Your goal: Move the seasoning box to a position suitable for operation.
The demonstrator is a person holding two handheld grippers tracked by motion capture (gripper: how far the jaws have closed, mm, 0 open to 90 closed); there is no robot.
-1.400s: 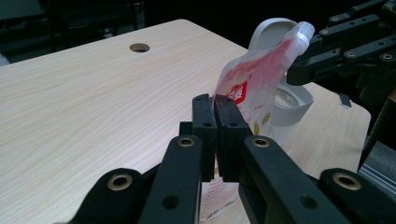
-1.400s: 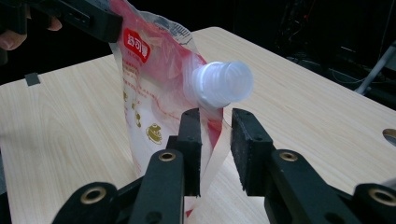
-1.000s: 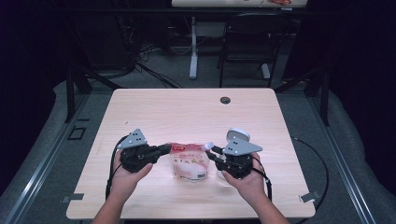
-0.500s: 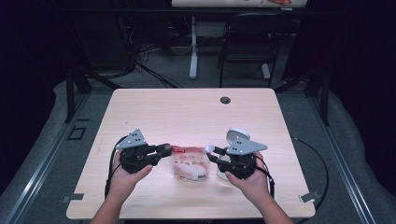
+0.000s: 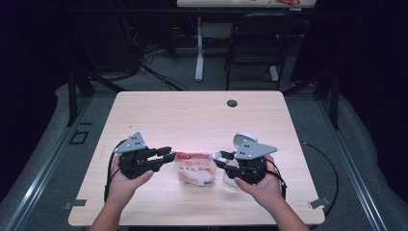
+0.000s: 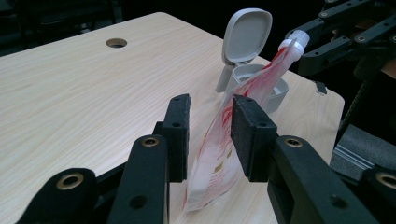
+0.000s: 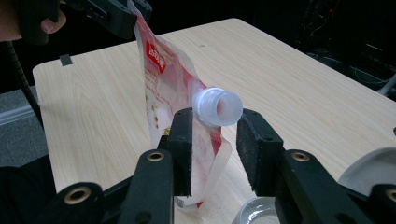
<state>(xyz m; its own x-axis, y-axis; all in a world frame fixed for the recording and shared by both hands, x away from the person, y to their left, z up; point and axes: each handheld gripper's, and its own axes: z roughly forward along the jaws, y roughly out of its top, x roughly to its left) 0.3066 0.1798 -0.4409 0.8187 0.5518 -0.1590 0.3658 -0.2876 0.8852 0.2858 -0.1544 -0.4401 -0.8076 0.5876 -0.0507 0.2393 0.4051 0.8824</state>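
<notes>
The left gripper (image 6: 210,135) has its jaws partly apart, having just been opening; the red-and-white refill pouch (image 6: 219,144) stands between them, its film close against the right-hand pad, with a clear gap to the other pad, so it is not clamped. The right gripper (image 7: 215,140) also has its jaws apart, having just opened a little further; the pouch's white spout (image 7: 218,107) sits between the jaw tips, leaning toward one pad, with open space beside the other. Whether that near pad touches the spout cannot be told.

In the high view the pouch (image 5: 195,168) lies between the left gripper (image 5: 166,155) and the right gripper (image 5: 220,158), over the front middle of the desk (image 5: 192,115), spout end toward the right gripper. Just beyond the spout end of the pouch, on the side of the right gripper, stands a grey round container (image 6: 275,91) with its hinged lid (image 6: 246,30) tipped up and open; in the right gripper view its rim (image 7: 257,212) shows below the jaws. Well away from the pouch, near the far edge of the desk, is a round cable hole (image 5: 232,103).
</notes>
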